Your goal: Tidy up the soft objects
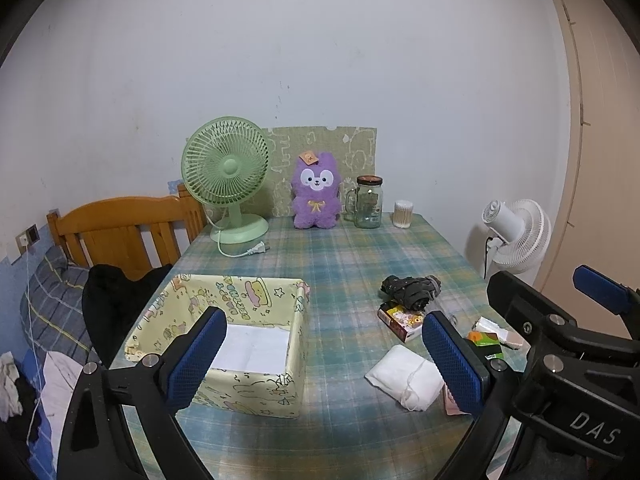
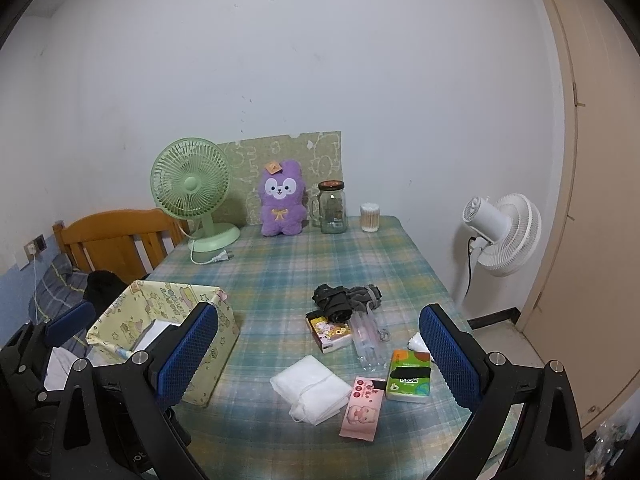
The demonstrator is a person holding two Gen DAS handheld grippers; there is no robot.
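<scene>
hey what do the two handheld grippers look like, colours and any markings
Both the left gripper and the right gripper have black frames with silver round bolts, and two flat fingers faced with blue diamond-textured pads. In the left wrist view, the right gripper's body shows white letters "DAS". No cables, hands or sleeves show.

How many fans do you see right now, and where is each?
2. The green desk fan stands at the table's far left corner, beside the purple plush. The white fan stands on the floor off the table's right side. Others could be out of view.
</scene>
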